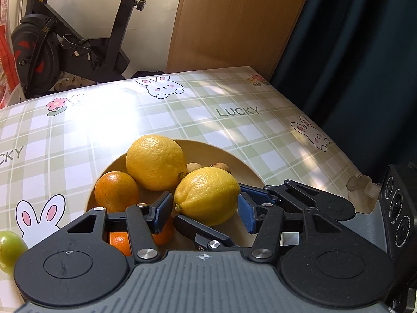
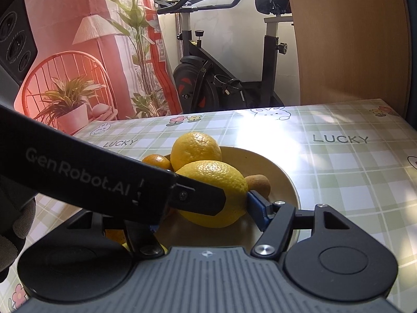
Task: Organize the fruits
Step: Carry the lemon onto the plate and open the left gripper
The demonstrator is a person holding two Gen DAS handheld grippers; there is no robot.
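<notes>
Nearest to us, both grippers crowd the same near lemon (image 1: 207, 195) in the plate (image 1: 224, 156): the left gripper (image 1: 206, 210) straddles it with jaws apart and a visible gap at each pad, while the right gripper (image 2: 208, 208) has one blue pad against the lemon's side, but its other finger is hidden, so we cannot tell whether it grips. Further back the plate already holds a second lemon (image 1: 155, 162), oranges (image 1: 116, 191) and small brown fruits (image 2: 258, 182). We judge the sorting mostly done, with a green fruit (image 1: 10, 250) left on the table (image 1: 182, 114).
</notes>
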